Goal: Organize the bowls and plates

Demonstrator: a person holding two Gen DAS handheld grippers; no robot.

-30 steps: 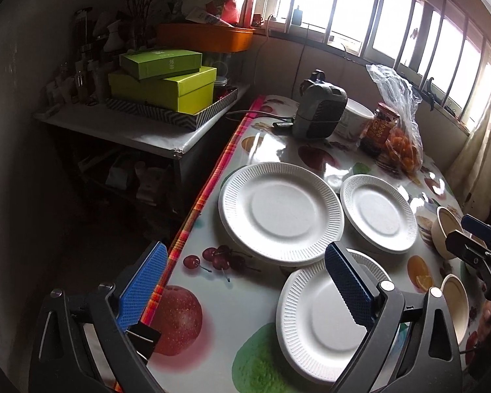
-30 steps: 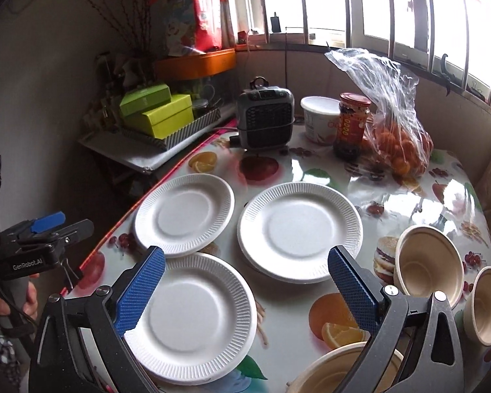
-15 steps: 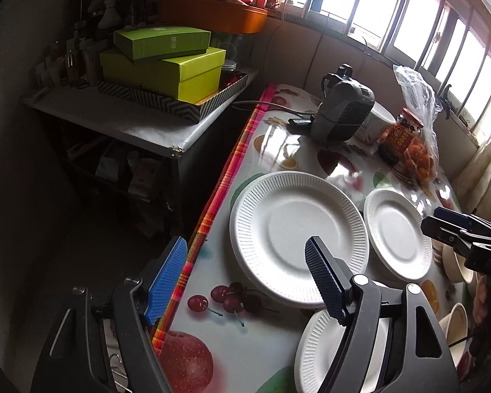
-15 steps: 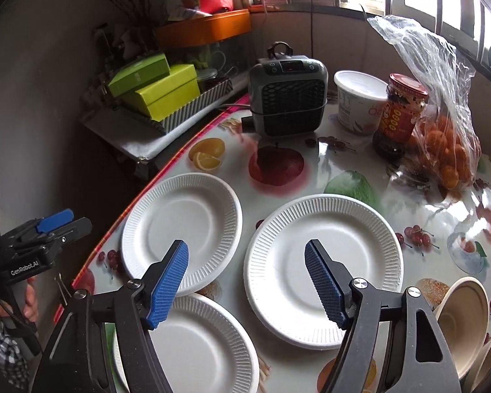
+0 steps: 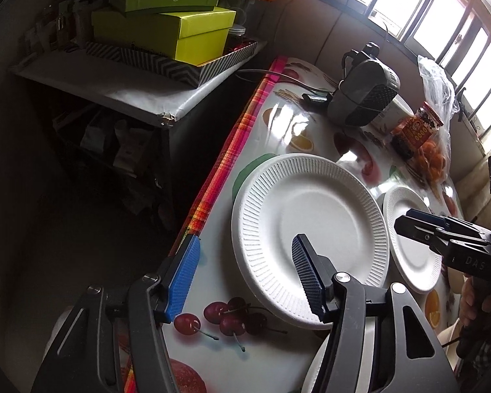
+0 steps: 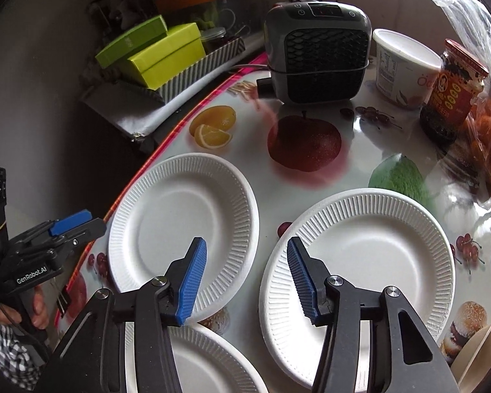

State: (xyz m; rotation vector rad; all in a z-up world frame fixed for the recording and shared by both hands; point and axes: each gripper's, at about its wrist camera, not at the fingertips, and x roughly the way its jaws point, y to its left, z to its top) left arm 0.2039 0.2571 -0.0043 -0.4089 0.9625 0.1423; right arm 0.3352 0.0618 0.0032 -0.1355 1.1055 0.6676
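Left gripper [image 5: 245, 275] fingers half-open, just been closing, straddling near rim of paper plate [image 5: 311, 229] beside heater [image 6: 317, 49], nothing gripped. Right gripper [image 6: 245, 278] likewise narrowing, empty, over gap between plates. Advice: slide one finger under rim before pinching.

Fruit-print table [image 6: 353, 137] under three white paper plates [image 6: 183, 226], heater [image 6: 317, 52], tub [image 6: 402, 65], jar [image 6: 455, 91], bagged oranges [image 6: 487, 144].
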